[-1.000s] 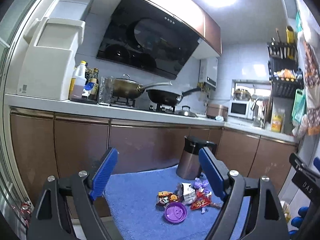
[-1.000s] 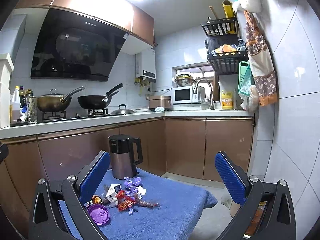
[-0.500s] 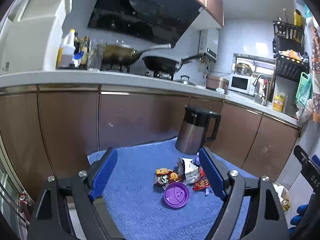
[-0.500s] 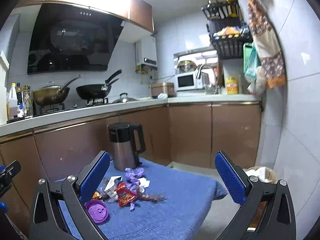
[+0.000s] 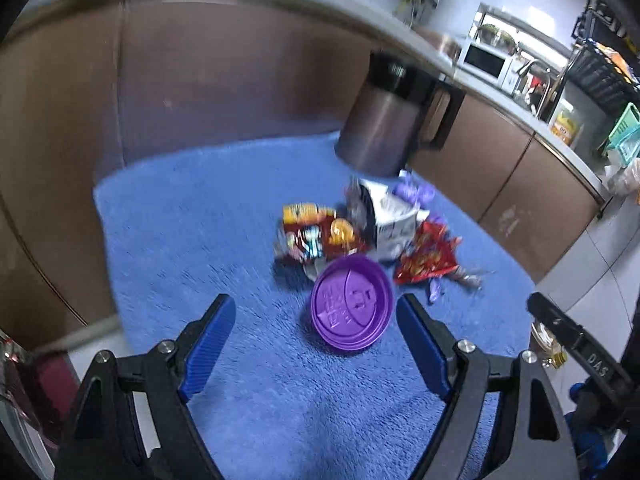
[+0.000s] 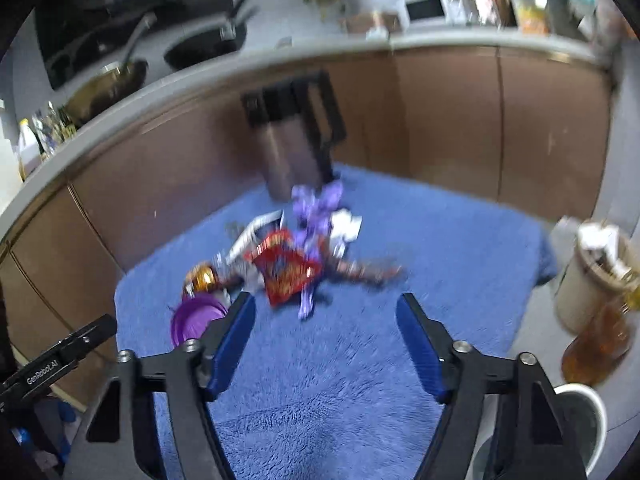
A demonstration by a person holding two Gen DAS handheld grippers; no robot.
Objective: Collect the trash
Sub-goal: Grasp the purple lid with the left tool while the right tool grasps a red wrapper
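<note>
Nothing was collected yet: the trash point(image 5: 360, 236) lay heaped on the blue bench point(image 5: 200, 220), at twelve o'clock from both grippers. The left gripper point(image 5: 316, 344) gaped empty near the purple lid point(image 5: 352, 306); the right gripper point(image 6: 325, 338), jaws just narrowing, grasped nothing.

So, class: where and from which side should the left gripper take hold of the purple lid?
Probably by the near rim of the purple lid, coming from above. It lies flat on the blue cloth, so only its raised edge offers a pinch. The far rim abuts wrappers. The left gripper hangs open just short of it.
</note>
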